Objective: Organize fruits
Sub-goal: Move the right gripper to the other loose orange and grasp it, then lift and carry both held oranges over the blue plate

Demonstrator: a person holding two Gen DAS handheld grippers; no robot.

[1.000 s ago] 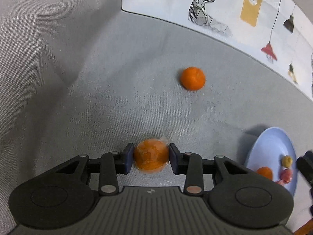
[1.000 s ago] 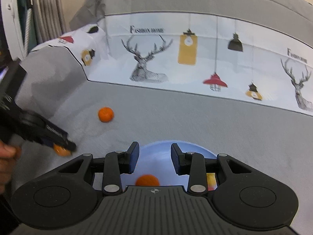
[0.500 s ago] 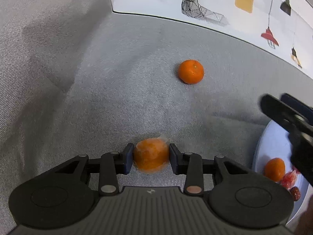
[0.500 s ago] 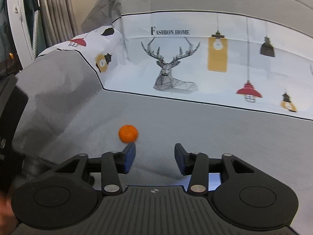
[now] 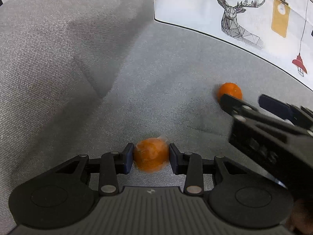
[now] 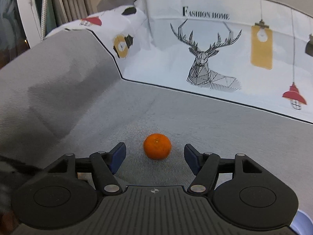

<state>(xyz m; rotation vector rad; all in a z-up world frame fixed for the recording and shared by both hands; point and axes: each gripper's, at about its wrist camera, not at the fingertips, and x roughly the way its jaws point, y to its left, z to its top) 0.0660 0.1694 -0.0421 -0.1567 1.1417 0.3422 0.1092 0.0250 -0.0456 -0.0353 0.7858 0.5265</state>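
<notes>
right gripper (image 6: 154, 156) slid over to loose orange (image 6: 157, 146) — jaws just widened, fruit between, untouched.

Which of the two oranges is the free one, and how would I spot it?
Find the grey fabric sofa seat below the white deer-print cloth. The free round orange mandarin lies bare there, between the right gripper's open blue pads. The wrapped mandarin is clamped in the left gripper.
</notes>
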